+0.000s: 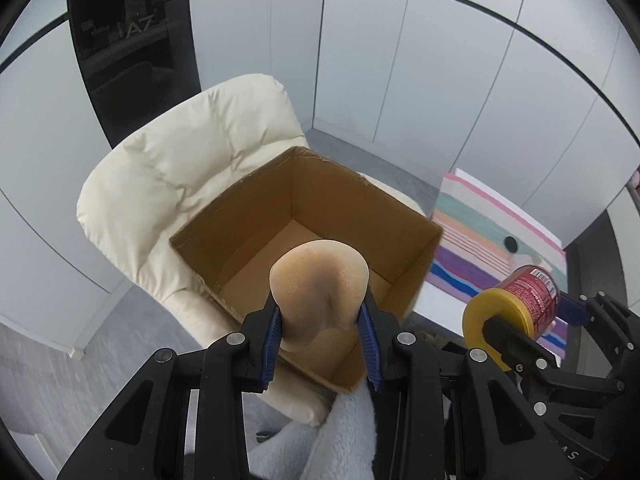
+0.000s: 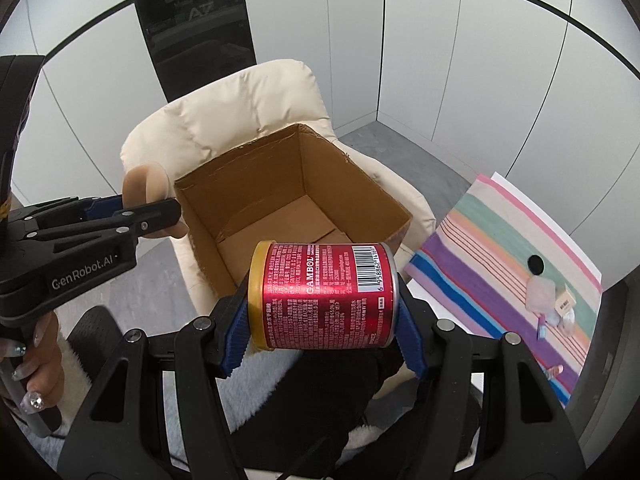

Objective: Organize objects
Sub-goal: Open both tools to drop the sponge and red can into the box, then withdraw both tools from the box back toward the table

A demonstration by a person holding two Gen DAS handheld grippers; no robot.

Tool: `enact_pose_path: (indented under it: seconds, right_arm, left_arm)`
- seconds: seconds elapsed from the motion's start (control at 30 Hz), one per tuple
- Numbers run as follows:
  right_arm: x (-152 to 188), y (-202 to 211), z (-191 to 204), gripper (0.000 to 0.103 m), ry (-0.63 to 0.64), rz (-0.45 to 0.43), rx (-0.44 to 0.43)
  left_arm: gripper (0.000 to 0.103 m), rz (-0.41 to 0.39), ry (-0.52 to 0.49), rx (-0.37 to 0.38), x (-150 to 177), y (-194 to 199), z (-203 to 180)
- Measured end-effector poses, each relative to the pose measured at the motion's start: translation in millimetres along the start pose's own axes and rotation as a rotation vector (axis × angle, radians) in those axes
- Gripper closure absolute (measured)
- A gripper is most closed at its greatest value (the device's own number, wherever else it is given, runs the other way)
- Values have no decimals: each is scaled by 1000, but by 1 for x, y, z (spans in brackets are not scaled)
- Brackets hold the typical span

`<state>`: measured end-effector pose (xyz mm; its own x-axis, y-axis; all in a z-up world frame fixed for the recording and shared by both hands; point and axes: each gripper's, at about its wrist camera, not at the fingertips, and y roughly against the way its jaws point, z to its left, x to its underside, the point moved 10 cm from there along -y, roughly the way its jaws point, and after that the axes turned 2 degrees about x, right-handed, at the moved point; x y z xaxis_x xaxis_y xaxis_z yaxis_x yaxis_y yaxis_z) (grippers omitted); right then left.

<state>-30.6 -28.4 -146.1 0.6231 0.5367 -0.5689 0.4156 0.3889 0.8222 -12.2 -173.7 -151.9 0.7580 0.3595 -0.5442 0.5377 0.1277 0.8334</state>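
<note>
The open brown cardboard box on the cream padded chair looks empty, so nothing appears sorted into it yet. Just ahead of the right claw and below it lies the box mouth; that claw grips a red cylindrical tin with a yellow lid sideways. The left claw is clenched on a soft beige rounded object over the box's near edge. Farther right of both, small items remain on the striped cloth, likely still to collect.
</note>
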Motion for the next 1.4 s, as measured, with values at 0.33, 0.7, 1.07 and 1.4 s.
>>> enact_pose_path:
  seconds: [0.33, 0.7, 1.07, 1.4]
  right_arm:
    - [-33, -82, -24, 39, -34, 57, 45]
    - [-51, -144, -25, 16, -17, 79, 64]
    - [-51, -141, -17, 4, -12, 50, 53]
    - [-46, -135, -19, 4, -31, 51, 44]
  left_arm:
    - [67, 20, 0, -91, -43, -95, 6]
    - [12, 20, 9, -34, -51, -120, 5]
    - [10, 29, 29, -3, -48, -120, 8]
    - [10, 8, 12, -6, -46, -112, 8]
